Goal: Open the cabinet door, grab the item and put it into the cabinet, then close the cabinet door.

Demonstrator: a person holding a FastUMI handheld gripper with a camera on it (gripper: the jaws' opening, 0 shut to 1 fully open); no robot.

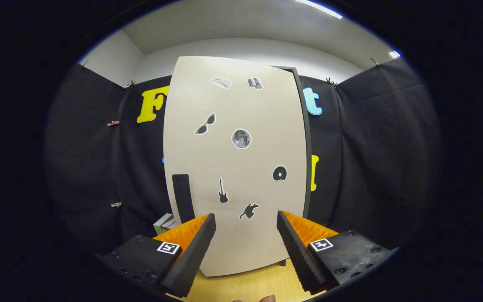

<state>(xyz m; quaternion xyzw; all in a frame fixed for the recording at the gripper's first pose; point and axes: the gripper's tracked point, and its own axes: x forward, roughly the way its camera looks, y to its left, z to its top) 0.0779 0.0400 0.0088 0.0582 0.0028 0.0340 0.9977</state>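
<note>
Two claw (245, 222) fingers spread, empty, before closed cabinet door (235, 167); item (164, 223) half-hidden.

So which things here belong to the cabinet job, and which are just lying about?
Job:
cabinet door, shut
black handle on it
gripper, open, holding nothing, facing the door
small box beside the cabinet, possibly the item

Lying about:
stickers on the door
clips on the cloth
wooden tabletop
</note>
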